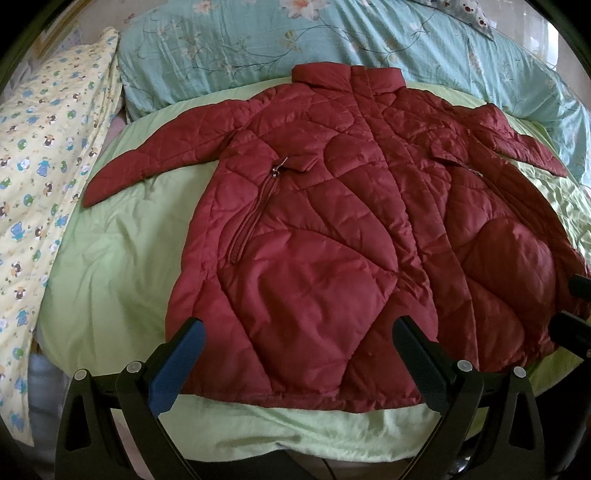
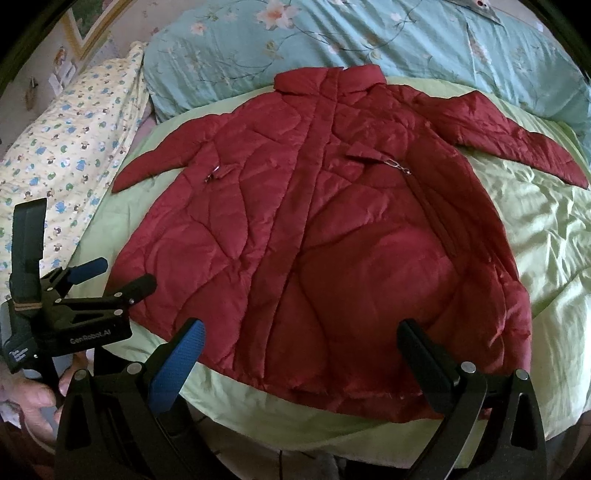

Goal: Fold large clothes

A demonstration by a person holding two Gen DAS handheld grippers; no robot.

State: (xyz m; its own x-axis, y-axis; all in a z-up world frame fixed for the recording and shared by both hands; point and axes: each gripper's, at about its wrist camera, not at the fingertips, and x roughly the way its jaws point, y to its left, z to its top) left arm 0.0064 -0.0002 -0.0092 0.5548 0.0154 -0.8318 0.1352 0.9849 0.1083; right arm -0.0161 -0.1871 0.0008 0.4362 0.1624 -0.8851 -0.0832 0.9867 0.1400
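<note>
On the light green quilt [image 1: 110, 266], at center frame: quilted maroon jacket [image 1: 332, 229] lying flat, front up, collar [image 1: 347, 75] toward 12 o'clock, hem toward 6 o'clock, both sleeves spreading out toward 9 and 3 o'clock. Left gripper [image 1: 299, 354] hovering over the hem, fingers parted, gripping nothing; right gripper [image 2: 301, 354] likewise released above the hem, empty. Floral teal pillow [image 1: 332, 33] resting beyond the collar at 12 o'clock; cartoon-print yellow bedding [image 1: 40, 177] lying at 9 o'clock. Judging by the layout, folding not yet beginning: no sleeve tucked, no crease made, every fold remaining.
</note>
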